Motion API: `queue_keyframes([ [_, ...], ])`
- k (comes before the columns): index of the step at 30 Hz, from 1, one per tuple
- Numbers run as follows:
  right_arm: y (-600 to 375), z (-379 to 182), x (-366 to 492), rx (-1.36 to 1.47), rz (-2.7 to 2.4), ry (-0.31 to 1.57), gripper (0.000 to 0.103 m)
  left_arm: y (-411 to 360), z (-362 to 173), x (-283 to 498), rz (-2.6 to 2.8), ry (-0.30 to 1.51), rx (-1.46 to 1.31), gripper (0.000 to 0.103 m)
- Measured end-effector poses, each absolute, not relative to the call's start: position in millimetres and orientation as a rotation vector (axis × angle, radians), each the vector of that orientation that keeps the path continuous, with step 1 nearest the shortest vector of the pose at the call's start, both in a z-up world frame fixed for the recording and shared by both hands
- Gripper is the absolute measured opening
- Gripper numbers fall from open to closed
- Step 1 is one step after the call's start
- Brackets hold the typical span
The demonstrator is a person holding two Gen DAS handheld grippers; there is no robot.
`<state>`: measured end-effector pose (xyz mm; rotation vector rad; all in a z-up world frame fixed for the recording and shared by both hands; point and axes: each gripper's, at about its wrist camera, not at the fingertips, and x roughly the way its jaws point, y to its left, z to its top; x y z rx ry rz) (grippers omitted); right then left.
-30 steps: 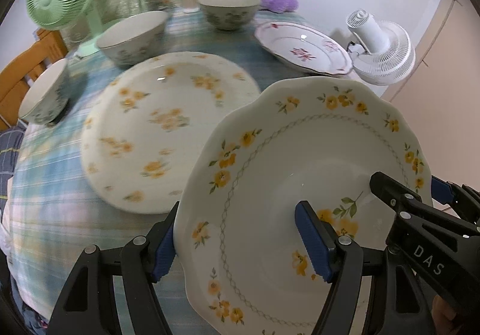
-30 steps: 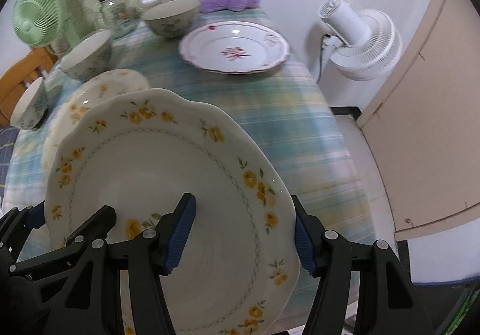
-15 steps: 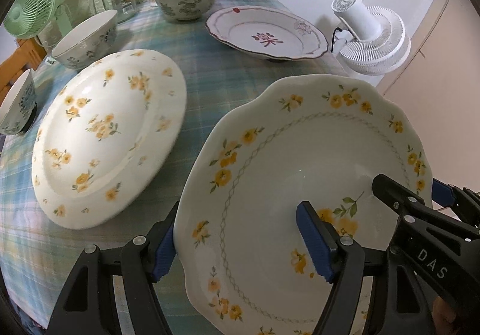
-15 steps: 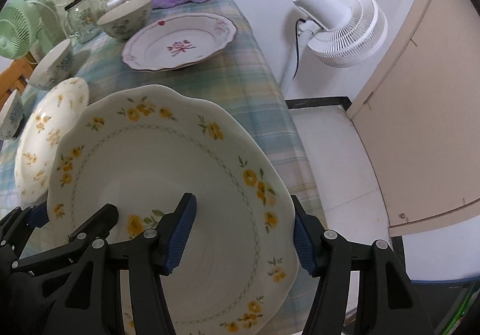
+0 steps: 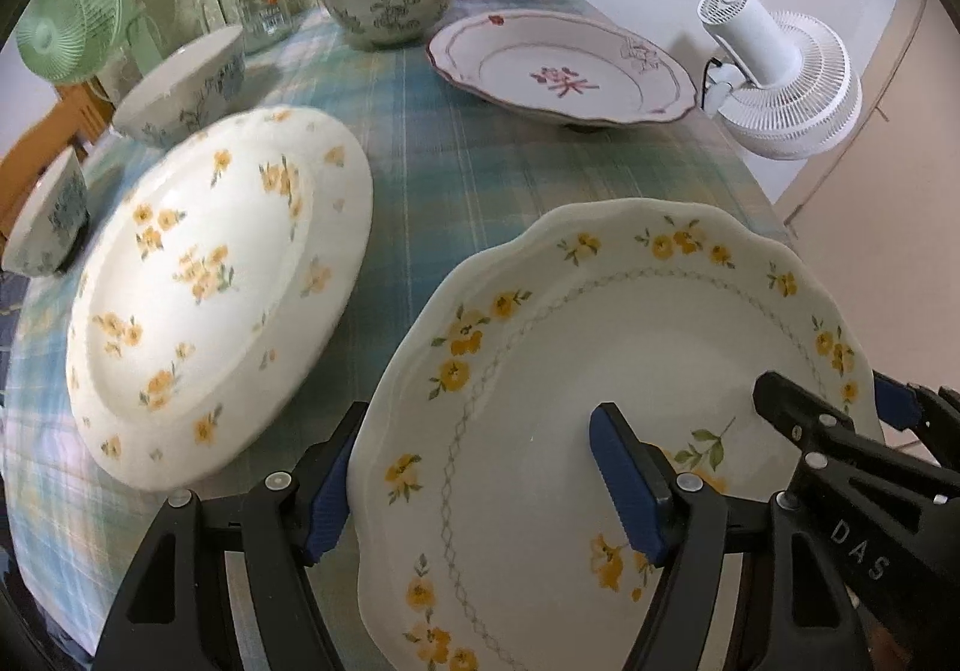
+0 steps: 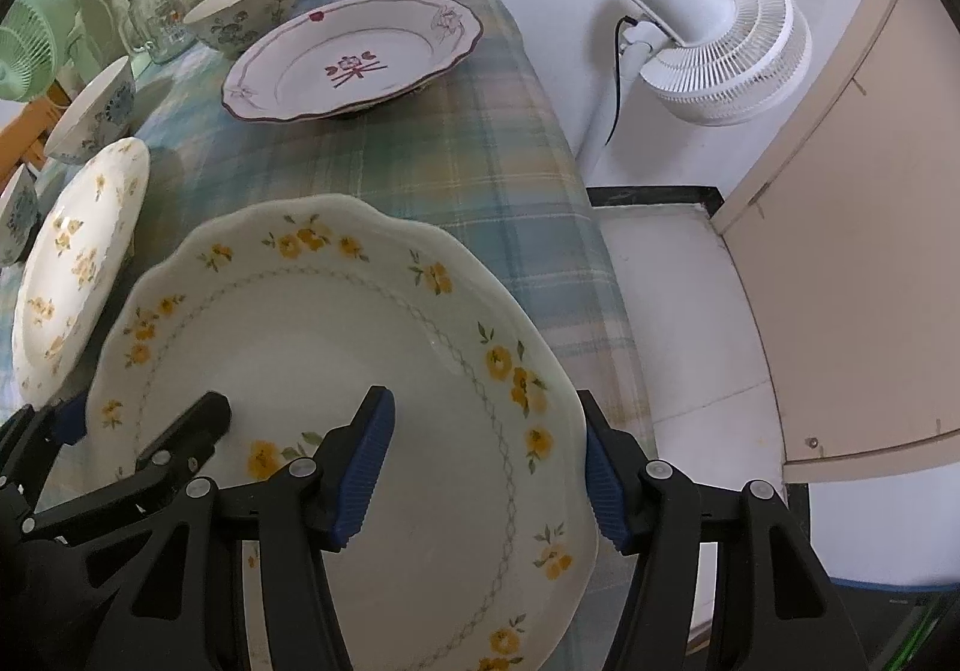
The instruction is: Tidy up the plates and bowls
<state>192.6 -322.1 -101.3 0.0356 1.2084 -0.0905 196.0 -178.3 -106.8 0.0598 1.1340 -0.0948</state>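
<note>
Cream porcelain with yellow flowers and a scalloped rim: this scalloped plate [image 5: 630, 371] is the carried item, held between both grippers at the near right of the table [image 5: 480, 179]. The left gripper [image 5: 480, 485] pinches the plate's left rim, one blue pad [image 5: 624, 485] on the inner face and the other under the edge. The right gripper [image 6: 480, 467] pinches the right rim likewise, one pad inside and one outside. The plate is tilted, its far edge raised above the plaid tablecloth. Whether its near edge touches the cloth cannot be determined.

To the left lies a round yellow-flowered plate [image 5: 210, 281], flat on the cloth. At the far right sits a red-patterned plate [image 5: 564, 71]. Three bowls [image 5: 390, 5] stand along the far and left edges. A white fan [image 6: 708, 53] stands right of the table.
</note>
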Motion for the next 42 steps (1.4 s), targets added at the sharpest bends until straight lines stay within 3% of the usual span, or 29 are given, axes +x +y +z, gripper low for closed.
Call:
queue_keyframes([
  [11, -324.7, -96.5, 190.8, 0.037, -0.069, 1.207, 0.064, -172.5, -102.0, 199.0, -0.104, 1.165, 0.018, 0.075],
  [18, -319.1, -64.4, 175.6, 0.043, -0.087, 1.131, 0.085, -147.3, -74.5, 188.9, -0.121, 1.145, -0.014, 0.085],
  [42, -158.1, -2.6, 174.7, 0.096, -0.069, 0.987, 0.085, -18.9, -24.2, 189.8, -0.185, 0.977, 0.054, 0.086],
])
